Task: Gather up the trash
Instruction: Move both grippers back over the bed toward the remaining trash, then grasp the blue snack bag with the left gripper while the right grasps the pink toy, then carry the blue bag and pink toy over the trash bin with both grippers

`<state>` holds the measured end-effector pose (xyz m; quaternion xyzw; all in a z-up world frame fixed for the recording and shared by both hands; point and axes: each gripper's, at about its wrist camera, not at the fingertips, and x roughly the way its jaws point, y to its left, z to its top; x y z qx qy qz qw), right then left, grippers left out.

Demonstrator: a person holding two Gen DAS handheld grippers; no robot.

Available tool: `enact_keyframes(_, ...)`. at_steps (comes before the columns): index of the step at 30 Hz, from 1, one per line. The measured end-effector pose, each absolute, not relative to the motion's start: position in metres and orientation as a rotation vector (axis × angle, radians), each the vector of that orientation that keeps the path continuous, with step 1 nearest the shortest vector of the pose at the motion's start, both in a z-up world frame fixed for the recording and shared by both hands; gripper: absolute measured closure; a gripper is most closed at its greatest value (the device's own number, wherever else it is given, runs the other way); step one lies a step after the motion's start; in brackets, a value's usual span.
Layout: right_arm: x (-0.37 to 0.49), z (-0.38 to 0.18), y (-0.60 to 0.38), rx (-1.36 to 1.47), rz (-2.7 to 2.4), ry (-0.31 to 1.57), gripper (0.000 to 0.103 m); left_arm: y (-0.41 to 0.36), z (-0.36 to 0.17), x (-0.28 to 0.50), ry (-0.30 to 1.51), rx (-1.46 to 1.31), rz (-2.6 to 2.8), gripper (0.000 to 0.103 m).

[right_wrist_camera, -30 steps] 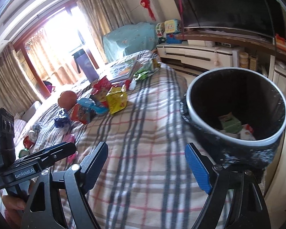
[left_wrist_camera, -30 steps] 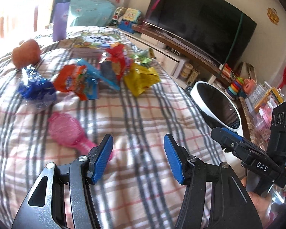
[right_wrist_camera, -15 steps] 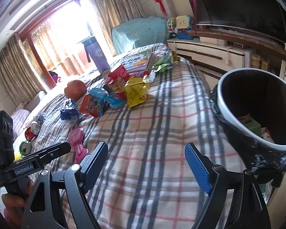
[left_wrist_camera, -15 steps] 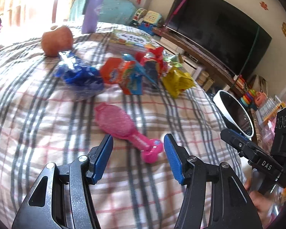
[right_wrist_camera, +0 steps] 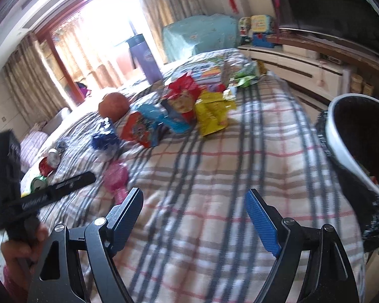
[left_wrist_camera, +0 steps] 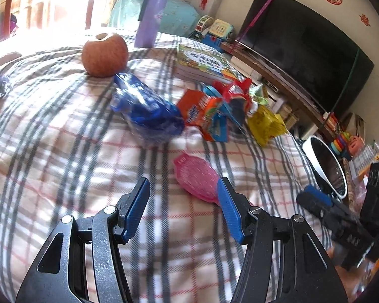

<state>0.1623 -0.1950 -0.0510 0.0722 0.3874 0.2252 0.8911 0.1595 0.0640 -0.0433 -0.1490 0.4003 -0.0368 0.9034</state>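
Snack wrappers lie in a heap on the plaid bed: a blue wrapper [left_wrist_camera: 149, 108], an orange one [left_wrist_camera: 202, 111], a red one [left_wrist_camera: 236, 93] and a yellow one [left_wrist_camera: 265, 123]. They also show in the right wrist view: blue [right_wrist_camera: 103, 136], orange [right_wrist_camera: 141, 128], red [right_wrist_camera: 182, 96], yellow [right_wrist_camera: 212, 116]. A white-rimmed bin with a black liner [right_wrist_camera: 361, 146] stands at the bed's right edge [left_wrist_camera: 326, 169]. My left gripper [left_wrist_camera: 183, 207] is open and empty above the bed, short of the blue wrapper. My right gripper [right_wrist_camera: 194, 212] is open and empty beside the bin.
A pink hairbrush [left_wrist_camera: 197, 179] lies just beyond my left fingers. An apple [left_wrist_camera: 104, 55], a purple flask [left_wrist_camera: 150, 17] and a book [left_wrist_camera: 204, 63] sit farther back. Cans [right_wrist_camera: 46, 166] lie at the left. A TV [left_wrist_camera: 303, 45] and cabinet stand on the right.
Both grippers have swung left, away from the bin. The hairbrush and bin have slid right in the left wrist view. The wrappers look nearer. Both jaws stay open.
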Motion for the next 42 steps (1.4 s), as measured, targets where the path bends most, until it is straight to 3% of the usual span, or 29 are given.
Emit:
enact_keyframes(4,0.156,-0.050,-0.173,0.101,0.564,0.802,0.019,0.078,-0.036,0.169,0.816,-0.318,-0.065,0.046)
enact_keyframes(6,0.155,-0.050,-0.163,0.084,0.600,0.805,0.019,0.085,-0.031,0.175,0.809,-0.321,-0.063,0.038)
enact_keyframes(11,0.158,-0.050,-0.130,0.005,0.683,0.824,0.019,0.092,-0.020,0.195,0.796,-0.290,-0.048,0.032)
enact_keyframes(16,0.166,-0.059,-0.096,-0.098,0.716,0.856,0.021,0.101,-0.028,0.222,0.840,-0.300,-0.047,0.031)
enact_keyframes(20,0.175,-0.073,-0.077,-0.173,0.688,0.900,0.040,0.104,-0.043,0.239,0.880,-0.298,-0.044,0.032)
enact_keyframes(22,0.175,-0.072,-0.077,-0.187,0.676,0.890,0.053,0.102,-0.048,0.242,0.890,-0.292,-0.051,0.046)
enact_keyframes(23,0.176,-0.072,-0.078,-0.189,0.670,0.889,0.069,0.101,-0.051,0.242,0.899,-0.290,-0.061,0.056)
enact_keyframes(26,0.179,-0.072,-0.088,-0.149,0.655,0.899,0.081,0.097,-0.051,0.237,0.885,-0.271,-0.066,0.069)
enact_keyframes(30,0.178,-0.069,-0.112,-0.088,0.627,0.898,0.081,0.091,-0.046,0.221,0.867,-0.268,-0.083,0.073)
enact_keyframes(42,0.158,-0.051,-0.199,0.053,0.484,0.846,0.081,0.009,-0.037,0.174,0.877,-0.203,-0.287,0.074)
